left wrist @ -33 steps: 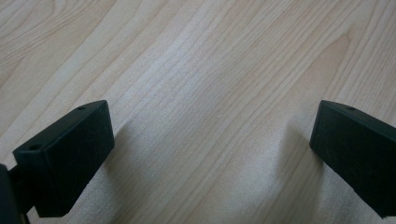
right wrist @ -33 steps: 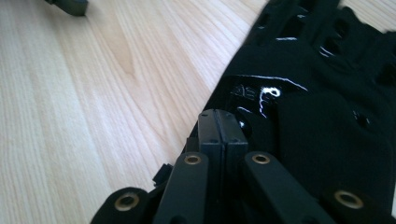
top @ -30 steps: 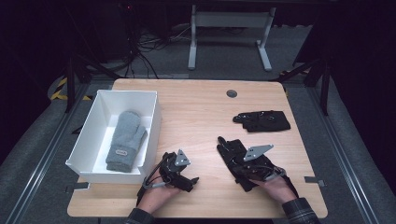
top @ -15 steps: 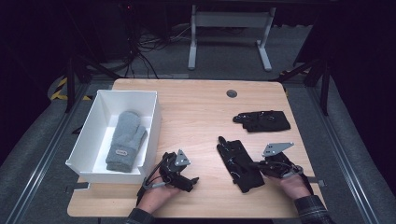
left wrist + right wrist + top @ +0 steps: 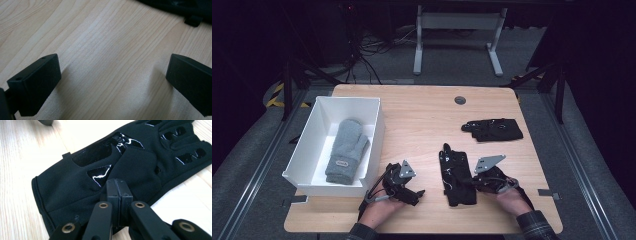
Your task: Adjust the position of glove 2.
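A black glove lies flat near the table's front edge, fingers pointing away from me. In the right gripper view the same black glove shows glossy patches on its palm. My right gripper is at its right edge, and its jaws are pressed together, tips over the palm, with no fabric between them. A second black glove lies further back on the right. My left gripper rests on the wood left of the near glove, open over bare tabletop.
A white box stands at the table's left edge and holds a grey mitten. A round grommet sits near the far edge. A corner of the near glove lies ahead of the left jaws.
The right gripper drew off to the right of the near glove, then came back left to its edge. The left gripper and both gloves stayed put.
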Demonstrator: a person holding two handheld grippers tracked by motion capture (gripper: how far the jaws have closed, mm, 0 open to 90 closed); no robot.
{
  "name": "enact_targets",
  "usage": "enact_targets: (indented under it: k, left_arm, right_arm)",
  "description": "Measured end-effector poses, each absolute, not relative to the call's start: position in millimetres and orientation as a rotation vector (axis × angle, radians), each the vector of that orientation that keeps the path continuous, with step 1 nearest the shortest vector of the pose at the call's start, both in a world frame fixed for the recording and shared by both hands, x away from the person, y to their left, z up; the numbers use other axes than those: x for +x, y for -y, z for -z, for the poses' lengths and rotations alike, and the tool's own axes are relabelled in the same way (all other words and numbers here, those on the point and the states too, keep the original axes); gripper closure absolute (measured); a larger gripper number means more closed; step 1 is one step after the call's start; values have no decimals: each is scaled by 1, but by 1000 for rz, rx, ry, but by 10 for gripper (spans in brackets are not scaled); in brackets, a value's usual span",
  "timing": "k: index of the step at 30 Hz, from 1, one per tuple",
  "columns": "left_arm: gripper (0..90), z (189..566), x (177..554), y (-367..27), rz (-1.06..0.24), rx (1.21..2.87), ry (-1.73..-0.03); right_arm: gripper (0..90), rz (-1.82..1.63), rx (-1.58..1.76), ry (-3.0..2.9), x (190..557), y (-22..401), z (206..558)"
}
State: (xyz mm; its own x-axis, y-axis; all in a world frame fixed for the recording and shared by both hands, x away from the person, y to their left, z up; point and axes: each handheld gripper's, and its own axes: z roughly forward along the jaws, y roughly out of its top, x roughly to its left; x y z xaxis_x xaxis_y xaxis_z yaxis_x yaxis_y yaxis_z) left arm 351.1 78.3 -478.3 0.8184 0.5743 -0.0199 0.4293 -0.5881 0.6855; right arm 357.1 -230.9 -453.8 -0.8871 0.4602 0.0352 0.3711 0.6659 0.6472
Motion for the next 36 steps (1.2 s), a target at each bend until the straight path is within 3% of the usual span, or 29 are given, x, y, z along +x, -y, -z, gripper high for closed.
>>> enact_targets:
  k: [21, 36]
  left_arm:
    - [2, 478, 351, -78, -265, 2289, -737]
    - [1, 478, 351, -78, -261, 2289, -741]
  right_arm:
    - [900, -1043, 559, -2796, 352, 178, 455]
    - [900, -1090, 739, -2634, 383, 230, 430]
